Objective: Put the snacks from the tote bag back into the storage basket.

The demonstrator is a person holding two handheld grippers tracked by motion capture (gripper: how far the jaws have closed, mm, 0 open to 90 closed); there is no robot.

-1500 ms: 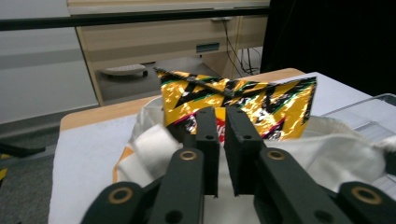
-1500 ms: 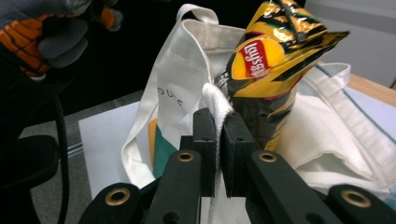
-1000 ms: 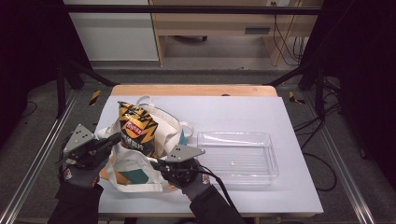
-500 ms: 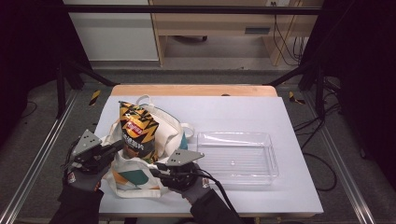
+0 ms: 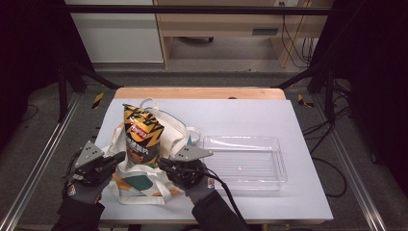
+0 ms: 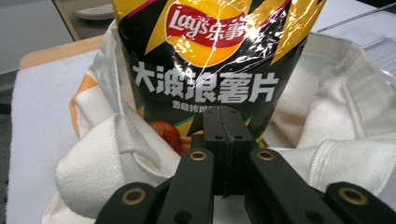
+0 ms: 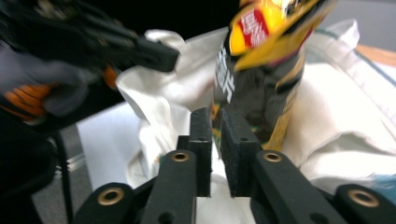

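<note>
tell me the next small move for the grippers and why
Probably re-grip the rim of the tote bag with the right gripper. The chip bag stands half out of the tote; the left gripper is shut at the near rim, while the right gripper's jaws have just been closing, with a slim gap and no cloth clearly pinched.

— What is the person wearing?
— Dark sleeves and grey gloves with orange patches.
— And the tools?
— The left gripper (image 5: pixel 117 159) and right gripper (image 5: pixel 163 165) are black (brass-ringed screws), with grey three-cornered plates and black cables.
</note>
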